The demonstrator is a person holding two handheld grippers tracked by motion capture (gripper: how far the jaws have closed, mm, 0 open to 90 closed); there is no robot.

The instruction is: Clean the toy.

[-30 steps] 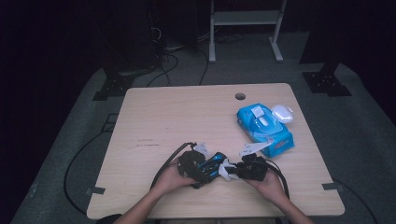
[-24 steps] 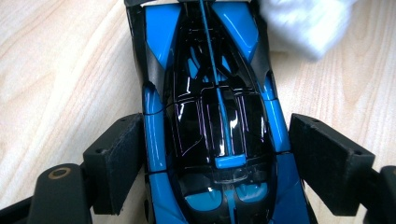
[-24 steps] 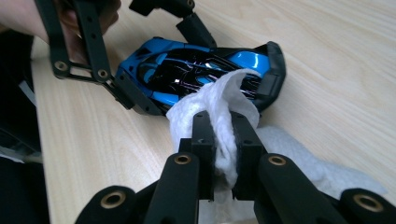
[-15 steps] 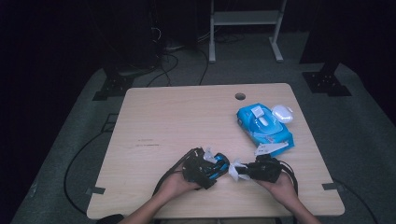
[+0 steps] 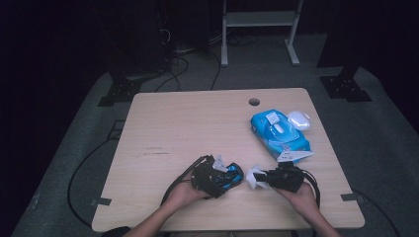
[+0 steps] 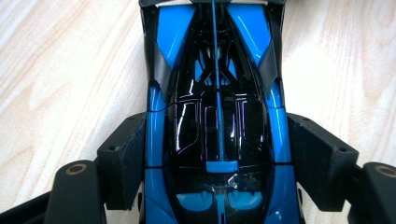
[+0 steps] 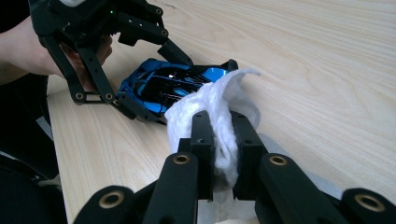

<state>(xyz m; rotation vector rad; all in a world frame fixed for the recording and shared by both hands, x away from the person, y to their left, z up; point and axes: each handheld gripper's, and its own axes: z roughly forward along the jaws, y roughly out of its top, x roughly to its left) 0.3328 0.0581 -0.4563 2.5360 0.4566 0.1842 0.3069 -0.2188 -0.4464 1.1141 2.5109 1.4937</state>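
A blue and black toy car (image 5: 228, 176) is being held on the bench (image 5: 197, 123) near its front edge, roughly midway along it. The left gripper (image 5: 225, 177) is being closed around the car: its jaws have just been narrowing and are now lying against both flanks in the left gripper view. A white wipe (image 7: 210, 109) is being pinched by the nearly shut jaws of the right gripper (image 7: 220, 135), just beside the car. A blue wipe pack (image 5: 279, 133) is lying towards the right edge.

Left claw (image 5: 228, 176) grips blue toy car (image 5: 231, 177); right claw (image 5: 260, 178) pinches white wipe (image 5: 254, 177)
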